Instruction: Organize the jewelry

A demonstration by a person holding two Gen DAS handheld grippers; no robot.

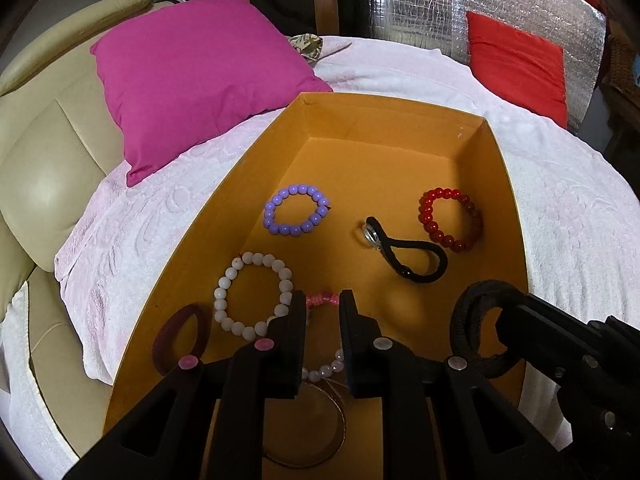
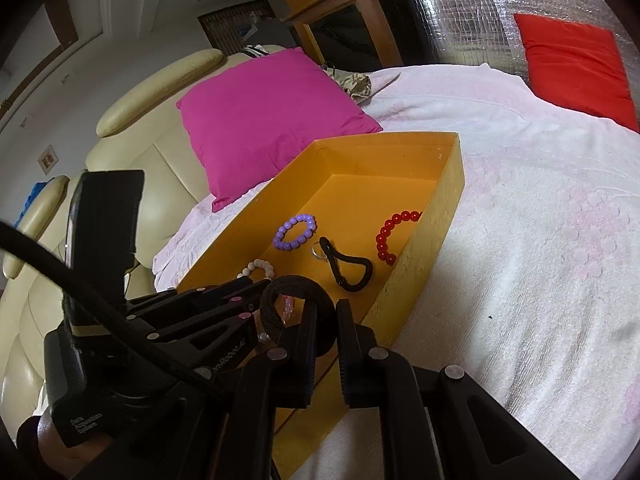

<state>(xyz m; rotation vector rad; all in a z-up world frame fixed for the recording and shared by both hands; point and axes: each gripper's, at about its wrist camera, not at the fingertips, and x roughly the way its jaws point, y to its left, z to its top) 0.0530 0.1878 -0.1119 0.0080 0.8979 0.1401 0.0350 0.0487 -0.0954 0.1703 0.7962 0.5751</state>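
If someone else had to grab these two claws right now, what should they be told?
Right claw: shut on a thick black fabric ring, held over the orange cardboard box.
Left claw: nearly shut above a pink beaded bracelet; whether it grips it is unclear.
Already in the box: purple, white and red bead bracelets, a black looped cord, a maroon band.
Left: set down the black ring.
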